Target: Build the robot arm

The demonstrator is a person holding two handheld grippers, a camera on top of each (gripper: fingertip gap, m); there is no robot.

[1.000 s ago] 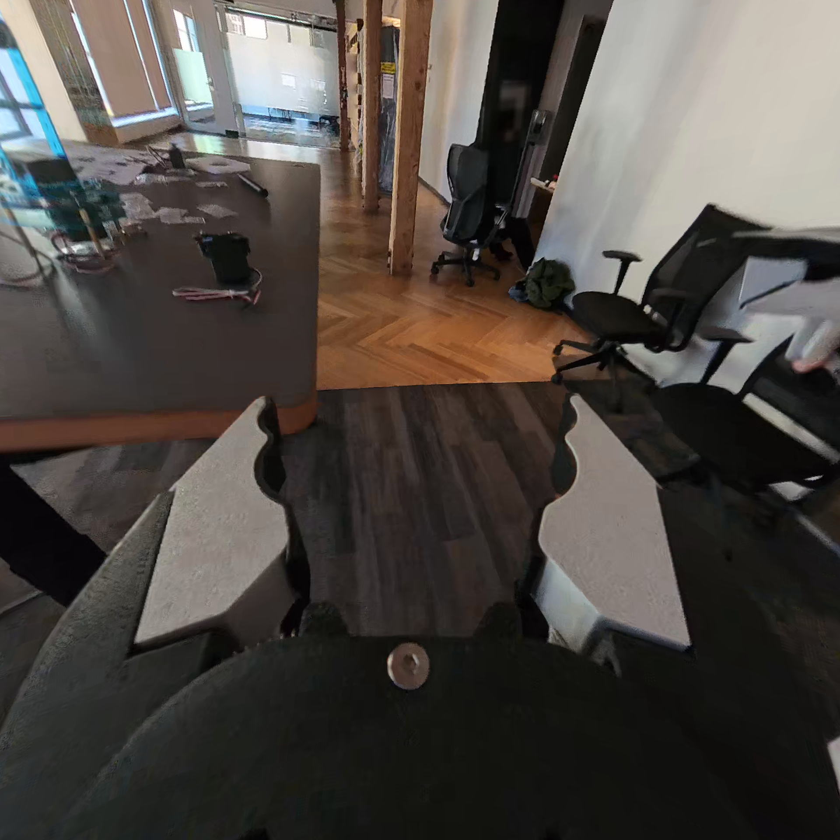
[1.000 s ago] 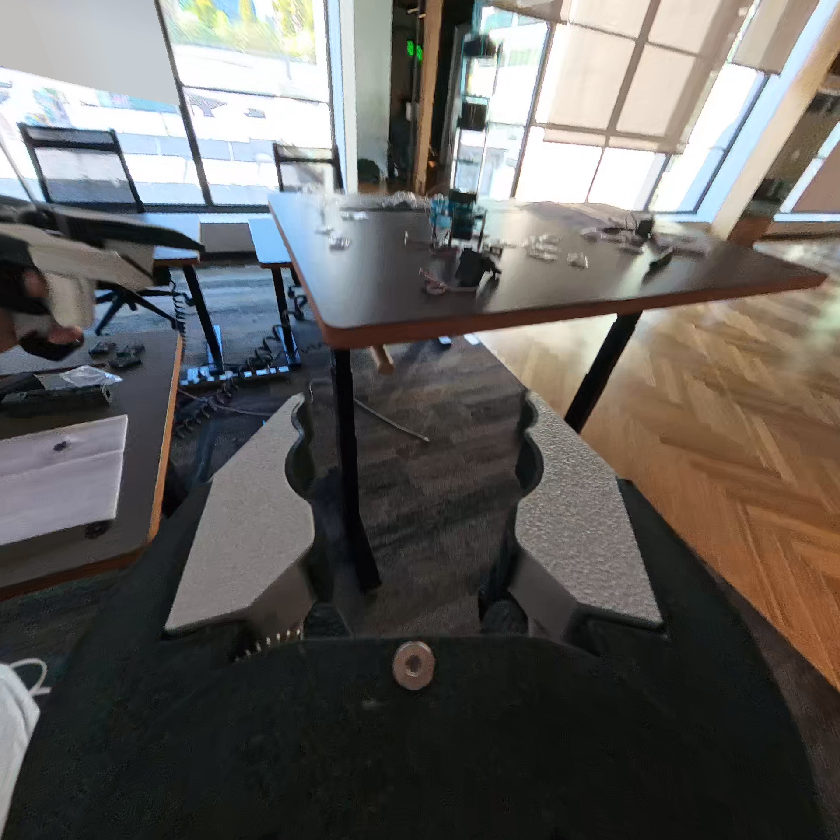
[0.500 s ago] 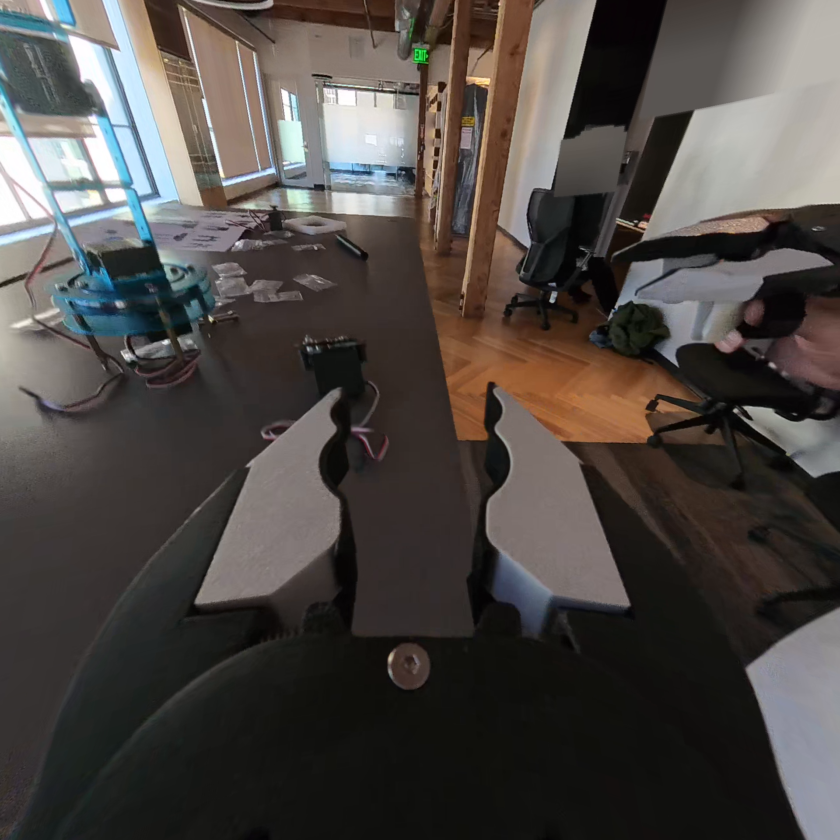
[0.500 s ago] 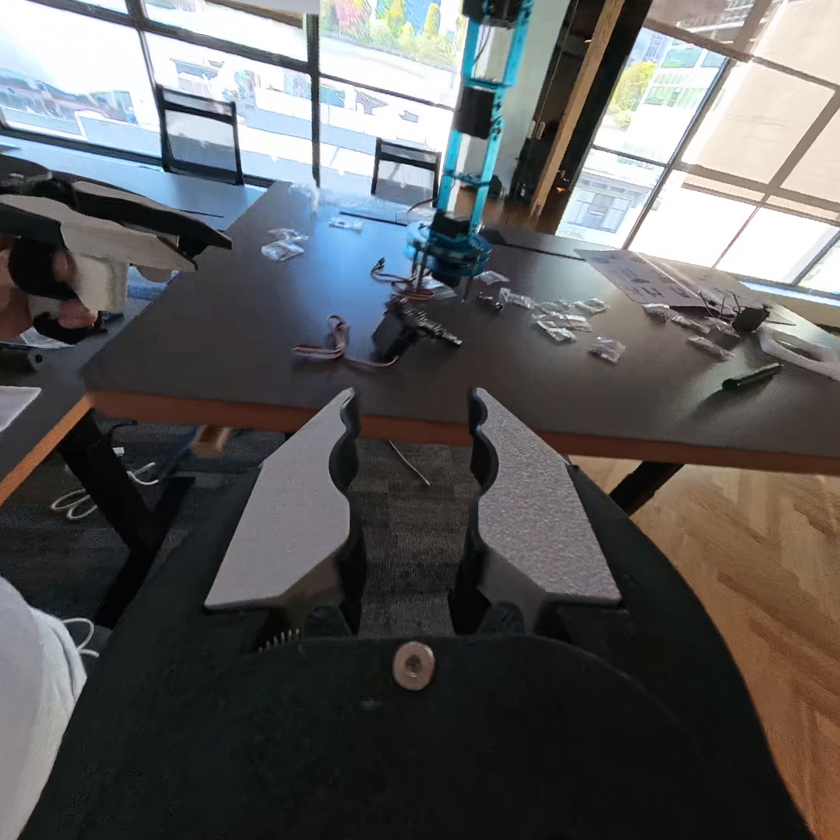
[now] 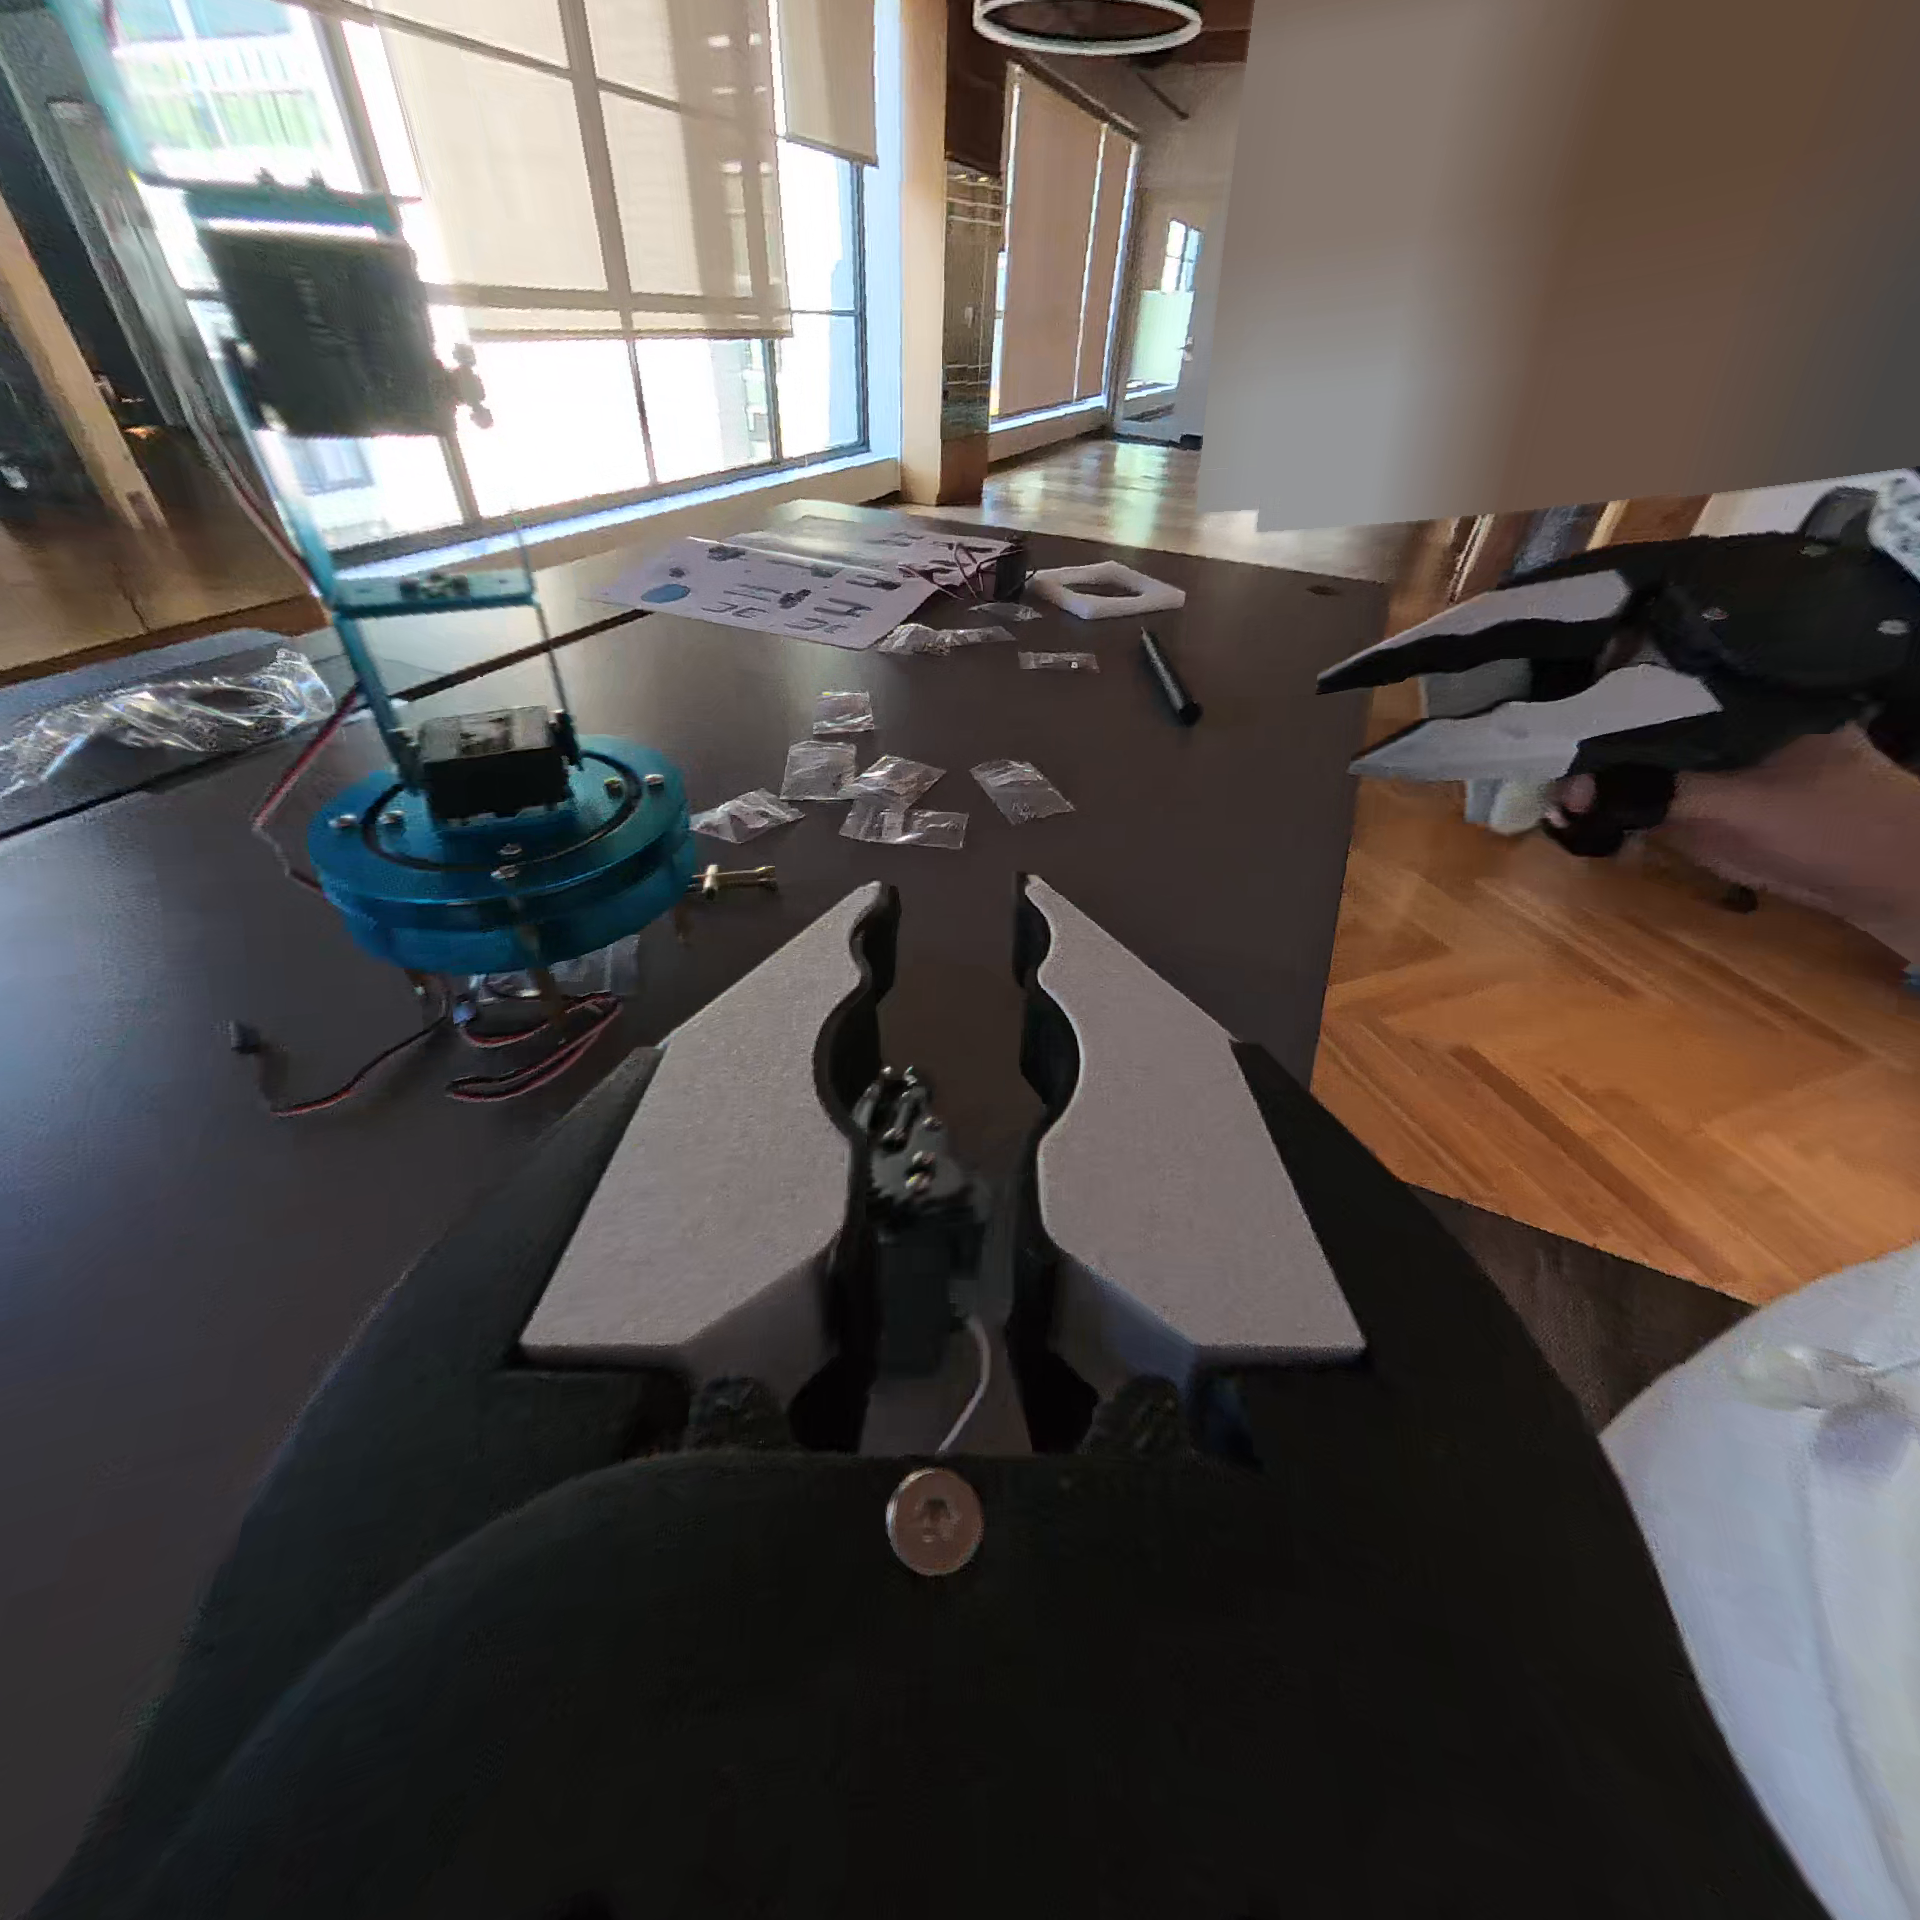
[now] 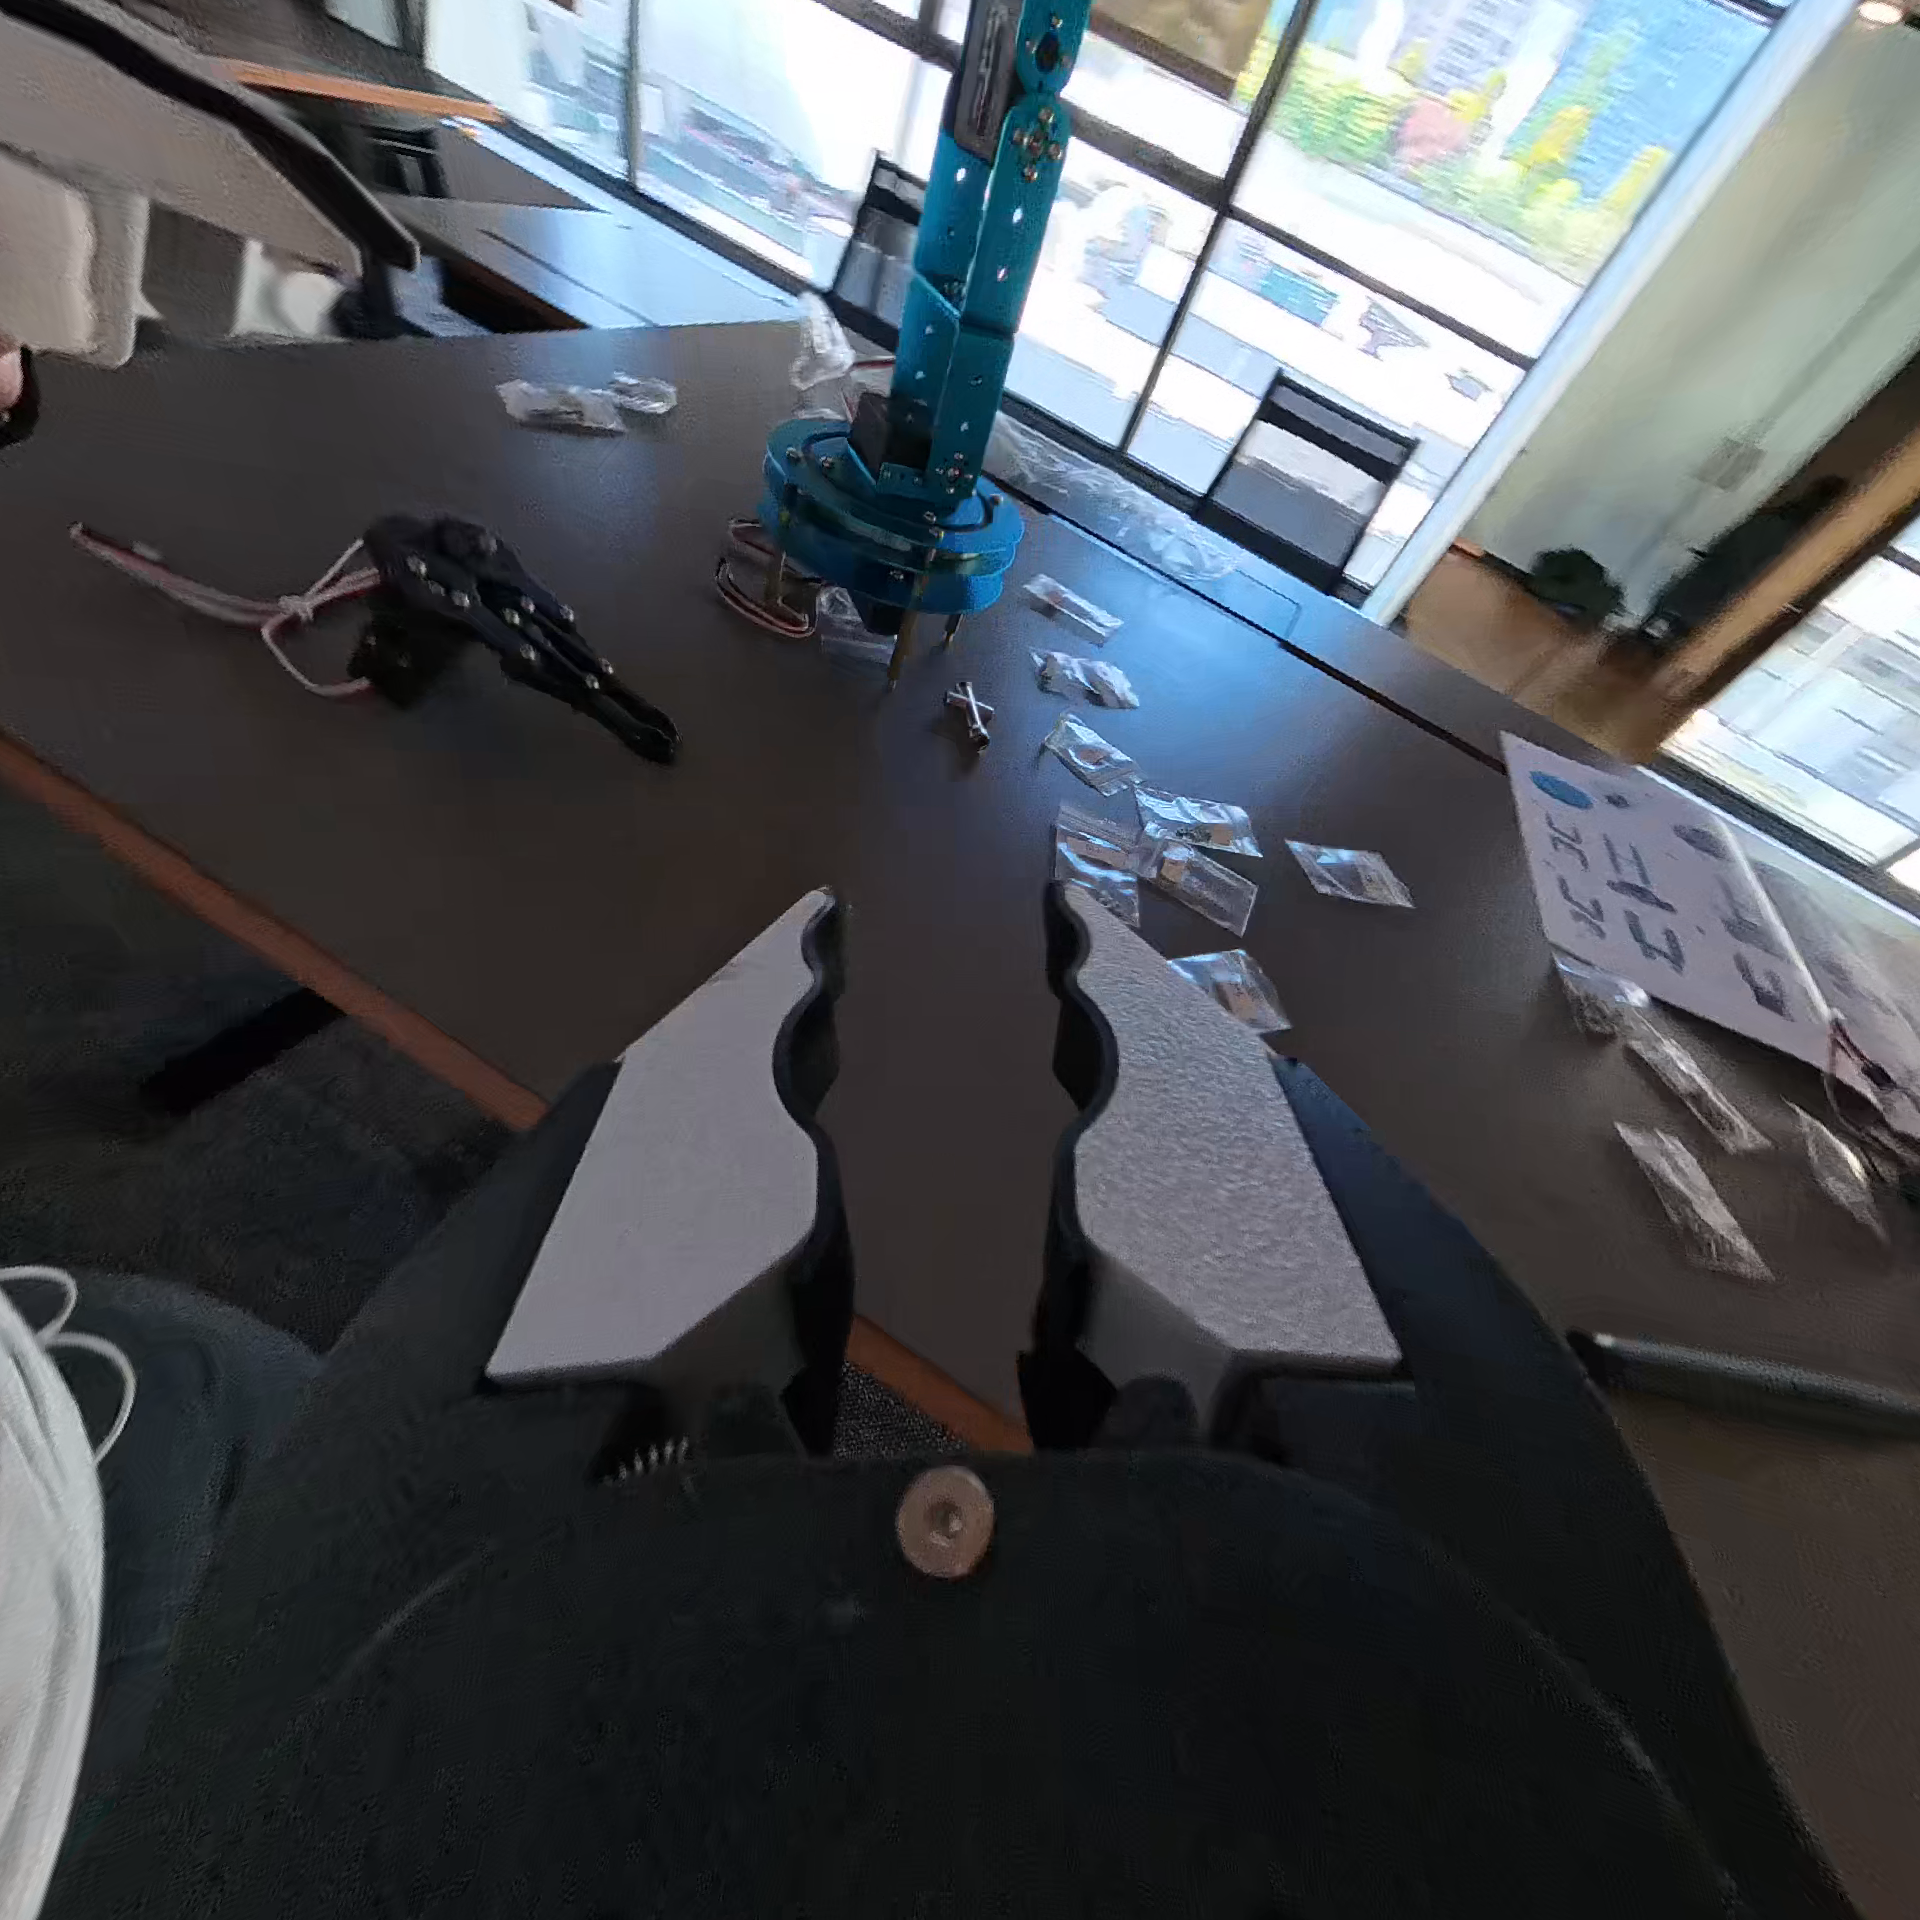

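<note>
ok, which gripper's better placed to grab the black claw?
Probably left: the black claw lies framed between the left gripper's open fingers; the right gripper hangs at the table edge, well aside.

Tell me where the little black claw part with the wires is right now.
The black claw part lies on the dark table, upper left in the right wrist view, left of the blue robot-arm base; in the left wrist view it shows between the left gripper's fingers.

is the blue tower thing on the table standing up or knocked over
Upright. The blue tower stands on its round base, raised on thin legs above the dark table, rising past the top of both views.
</note>
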